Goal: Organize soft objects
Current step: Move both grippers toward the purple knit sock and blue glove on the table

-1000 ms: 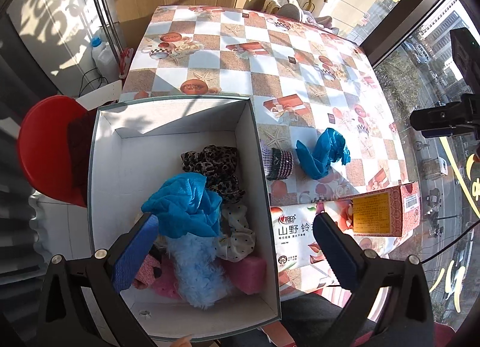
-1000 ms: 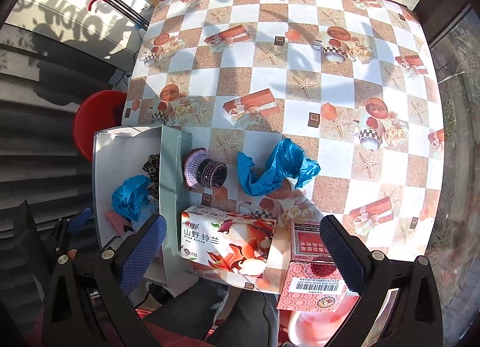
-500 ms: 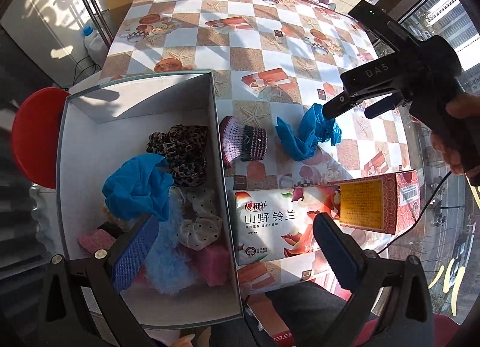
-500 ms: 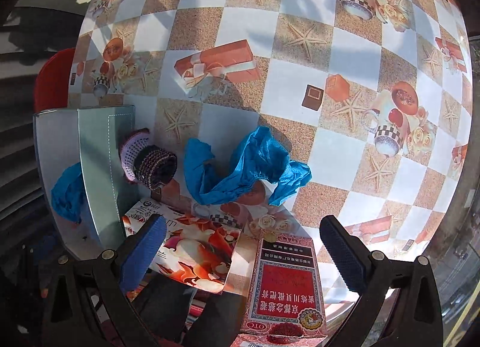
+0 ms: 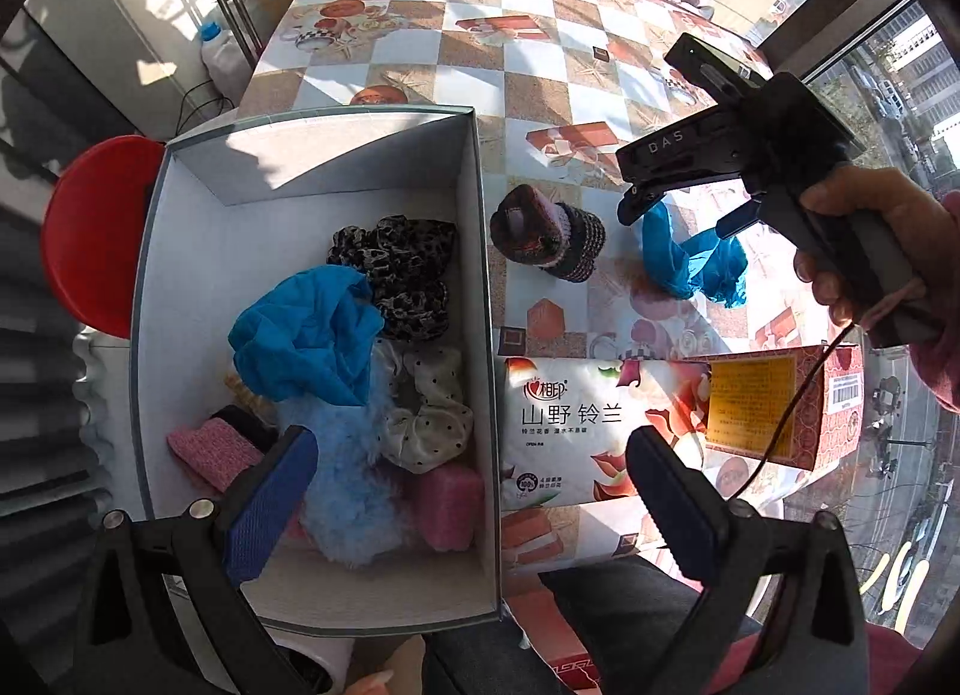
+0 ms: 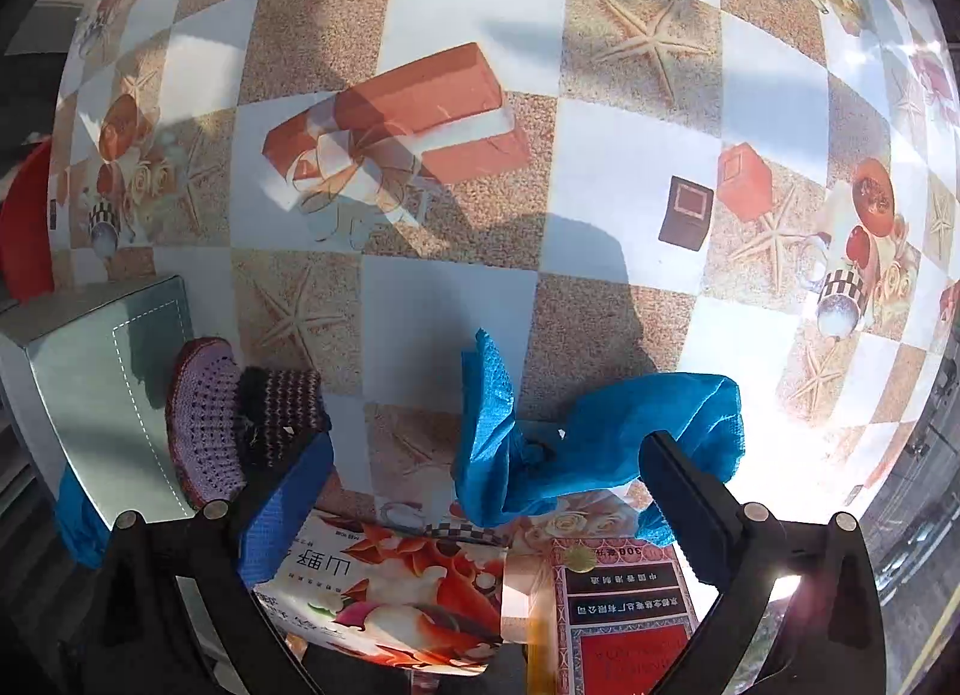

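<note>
Nearest us, our left claw [image 5: 462, 494] hangs wide open and holds nothing, above the near end of the grey box [image 5: 180, 251], where a fluffy blue piece [image 5: 348, 485], a blue cloth [image 5: 306, 329] and a leopard scrunchie [image 5: 399, 275] lie piled. Just right of the box sits a tissue pack [image 5: 576, 431] on the checkered surface [image 5: 528, 59]. Beyond it, our right claw [image 6: 486, 491] is spread wide with its fingers on either side of the crumpled blue cloth on the surface [image 6: 576, 443], gripping nothing yet. A knitted purple piece [image 6: 240, 419] lies between that cloth and the box wall.
</note>
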The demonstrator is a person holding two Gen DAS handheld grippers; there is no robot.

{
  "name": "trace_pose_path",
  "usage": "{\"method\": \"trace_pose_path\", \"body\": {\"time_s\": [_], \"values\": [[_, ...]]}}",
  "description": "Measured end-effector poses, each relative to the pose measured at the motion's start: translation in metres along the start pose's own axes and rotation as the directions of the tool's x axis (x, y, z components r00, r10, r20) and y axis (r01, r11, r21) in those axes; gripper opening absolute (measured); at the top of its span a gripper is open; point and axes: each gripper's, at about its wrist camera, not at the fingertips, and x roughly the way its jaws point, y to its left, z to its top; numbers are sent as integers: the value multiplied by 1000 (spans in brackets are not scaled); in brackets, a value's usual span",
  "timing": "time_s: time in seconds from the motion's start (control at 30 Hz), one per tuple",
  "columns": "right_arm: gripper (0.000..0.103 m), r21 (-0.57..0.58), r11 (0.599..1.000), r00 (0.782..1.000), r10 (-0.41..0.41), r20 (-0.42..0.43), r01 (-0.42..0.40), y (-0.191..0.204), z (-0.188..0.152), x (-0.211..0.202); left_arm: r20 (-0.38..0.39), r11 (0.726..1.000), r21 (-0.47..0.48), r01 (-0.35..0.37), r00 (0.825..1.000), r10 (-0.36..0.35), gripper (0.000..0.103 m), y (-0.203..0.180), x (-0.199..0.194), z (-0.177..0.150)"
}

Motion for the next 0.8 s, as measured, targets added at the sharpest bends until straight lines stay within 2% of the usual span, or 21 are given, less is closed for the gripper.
{"method": "trace_pose_path", "body": {"time_s": [0.1, 0.23, 0.33, 0.37, 0.43, 0.47, 0.5, 0.57, 0.63, 0.7, 0.8], "values": [[103, 88, 995, 999, 48, -2, -48, -38, 1, -9, 3, 1000, 26, 16, 1000, -16, 103, -6, 1, 8], [103, 128, 989, 988, 93, -124, -77, -60, -2, 19, 11, 997, 78, 8, 1000, -8, 103, -17, 0, 17], [103, 233, 969, 968, 128, -217, -76, -82, -7, 46, 12, 995, 103, -3, 1000, 1, 103, -21, -1, 20], [103, 297, 951, 965, 152, -213, -84, -95, -10, 50, 10, 994, 108, -9, 1000, 8, 103, -22, -1, 21], [103, 456, 886, 971, 178, -158, -88, -129, -19, 47, 3, 994, 106, -13, 1000, 13, 103, -20, 0, 20], [103, 498, 862, 977, 175, -124, -91, -139, -24, 40, 0, 995, 103, -11, 1000, 11, 103, -19, 1, 20], [103, 501, 857, 978, 186, -93, -116, -141, -28, 32, -1, 995, 100, -11, 1000, 11, 103, -18, 2, 20], [103, 414, 889, 966, 247, -77, -195, -121, -30, 21, -7, 995, 97, -11, 1000, 11, 103, -16, 4, 19], [103, 288, 922, 951, 296, -92, -260, -84, -33, 13, -10, 995, 95, -11, 1000, 12, 103, -16, 5, 19], [103, 149, 948, 946, 300, -124, -281, -41, -38, 11, -4, 995, 98, -12, 1000, 13, 103, -17, 3, 19], [103, 22, 955, 944, 296, -149, -296, 12, -42, 18, 7, 994, 106, -22, 1000, 21, 103, -16, -2, 17]]}}
